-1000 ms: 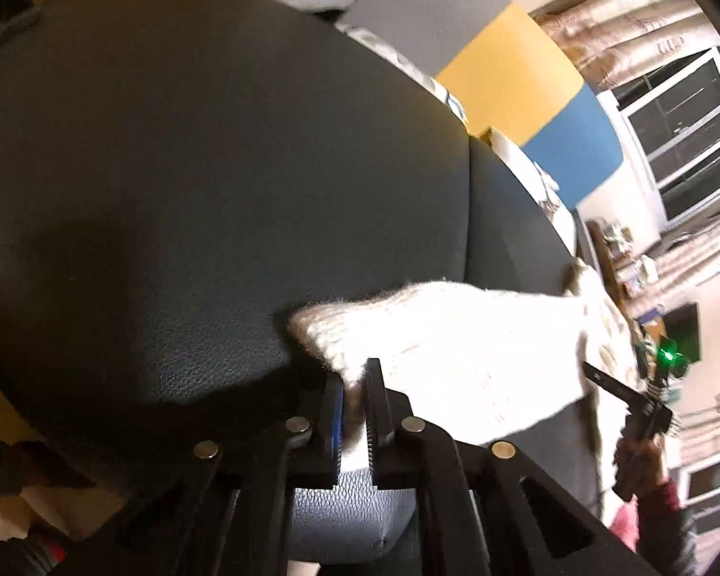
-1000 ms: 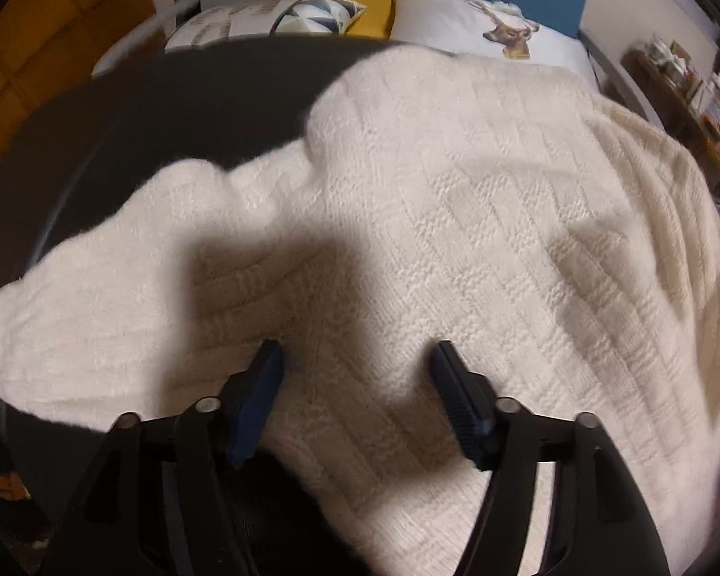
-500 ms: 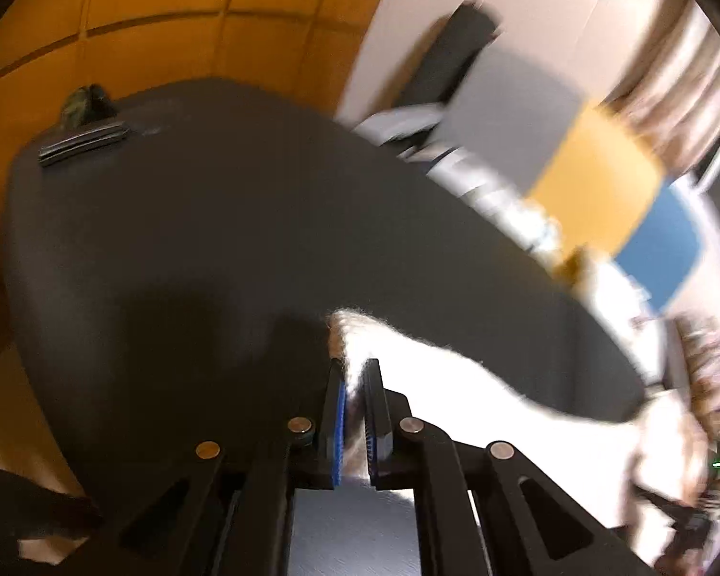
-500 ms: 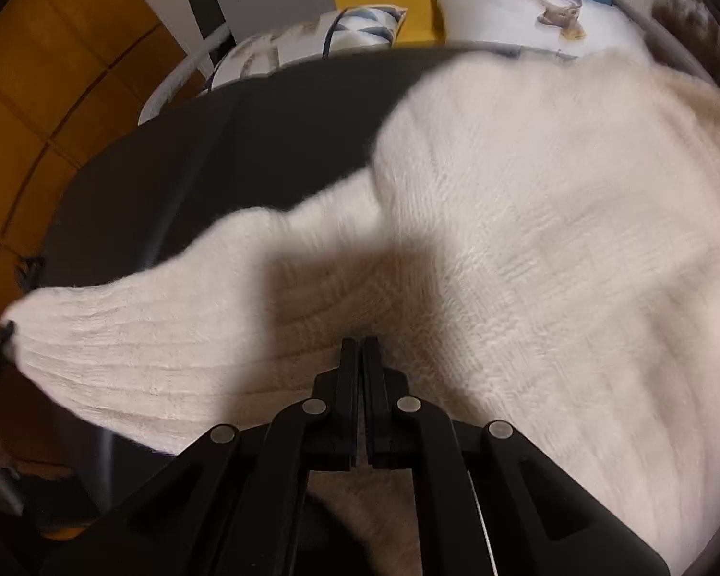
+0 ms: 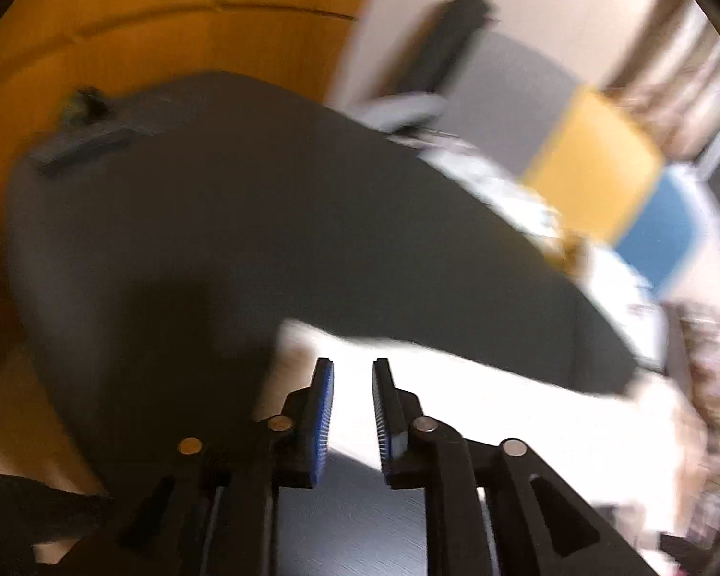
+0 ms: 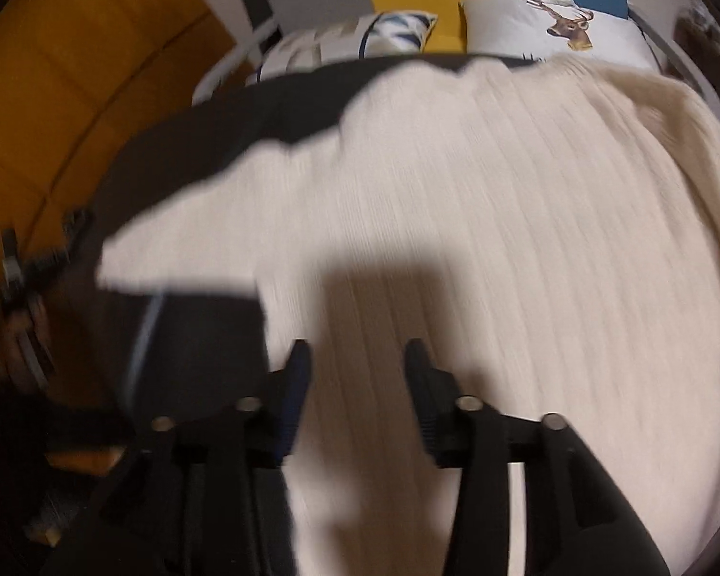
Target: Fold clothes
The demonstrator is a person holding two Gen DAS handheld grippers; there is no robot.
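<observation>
Cream sweater (image 6: 528,240) spread flat on dark desk (image 5: 264,240), sleeve reaching left. Left gripper (image 5: 353,369) above sleeve end (image 5: 312,350) — jaws opening, narrow gap, nothing pinched. Right gripper (image 6: 355,353) over sweater body — jaws opening, about half apart, holding nothing. Both views blurred.

Warm, dim indoor light, heavy motion blur in both fisheye views, dark rounded corners, one blocky shadow on the sweater (image 6: 528,240).
</observation>
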